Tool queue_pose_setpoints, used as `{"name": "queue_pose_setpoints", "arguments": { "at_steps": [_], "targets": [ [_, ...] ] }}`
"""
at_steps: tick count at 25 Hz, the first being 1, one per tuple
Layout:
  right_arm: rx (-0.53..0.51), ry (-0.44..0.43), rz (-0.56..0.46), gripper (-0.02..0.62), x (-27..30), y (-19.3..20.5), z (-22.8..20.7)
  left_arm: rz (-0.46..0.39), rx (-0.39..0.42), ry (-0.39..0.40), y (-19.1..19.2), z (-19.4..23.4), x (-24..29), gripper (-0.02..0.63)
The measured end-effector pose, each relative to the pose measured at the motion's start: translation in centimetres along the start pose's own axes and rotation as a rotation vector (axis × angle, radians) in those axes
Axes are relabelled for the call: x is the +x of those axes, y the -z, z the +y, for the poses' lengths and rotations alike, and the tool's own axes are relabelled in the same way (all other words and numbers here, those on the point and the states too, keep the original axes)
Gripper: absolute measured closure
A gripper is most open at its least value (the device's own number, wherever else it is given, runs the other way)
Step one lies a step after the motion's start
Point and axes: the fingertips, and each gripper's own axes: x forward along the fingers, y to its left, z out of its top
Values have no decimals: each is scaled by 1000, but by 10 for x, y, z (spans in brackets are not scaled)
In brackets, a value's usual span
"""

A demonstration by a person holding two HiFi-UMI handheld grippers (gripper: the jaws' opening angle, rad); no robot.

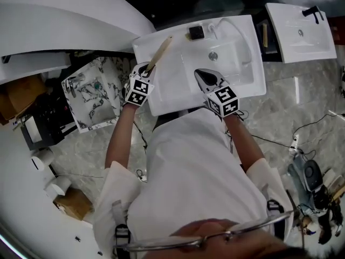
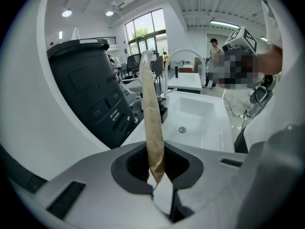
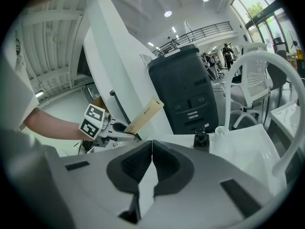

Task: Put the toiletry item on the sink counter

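Note:
A slim tan paper-wrapped toiletry packet (image 1: 160,52) slants over the left rim of the white sink counter (image 1: 161,102). My left gripper (image 1: 147,70) is shut on its lower end. In the left gripper view the packet (image 2: 150,113) rises upright from between the pads of the gripper (image 2: 155,174), with the basin (image 2: 198,116) beyond it. My right gripper (image 1: 202,74) hovers over the basin's front edge, its jaws shut with nothing between them. The right gripper (image 3: 151,149) view shows the packet (image 3: 144,113) held up at the left.
A curved white faucet (image 1: 233,25) and a small black block (image 1: 196,32) stand at the counter's back. A second white sink (image 1: 299,32) lies at the top right, a marbled one (image 1: 94,93) at the left. A tall dark cabinet (image 2: 90,94) stands to the left.

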Motion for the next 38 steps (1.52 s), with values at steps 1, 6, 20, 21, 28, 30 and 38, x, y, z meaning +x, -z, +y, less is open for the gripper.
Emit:
{"name": "queue_pose_setpoints", "arguments": {
  "at_steps": [1, 6, 20, 21, 28, 30, 38],
  "targets": [
    [5, 2, 1, 588, 2, 0, -3, 18, 16, -1, 2, 3, 7, 566],
    [31, 9, 24, 588, 14, 4, -21, 110, 81, 0, 16, 18, 42, 566],
    [95, 15, 82, 588, 35, 30, -35, 409, 301, 108, 75, 46, 120, 566],
    [98, 13, 84, 588, 37, 30, -34, 431, 318, 110, 80, 47, 123, 566],
    [119, -10, 98, 588, 44, 37, -24, 490, 516, -7, 87, 74, 147, 566],
    [119, -13, 114, 589, 44, 44, -23, 497, 548, -47, 83, 81, 154, 566],
    [151, 2, 143, 588, 42, 60, -28, 478, 529, -46, 84, 89, 182, 565]
  ]
}}
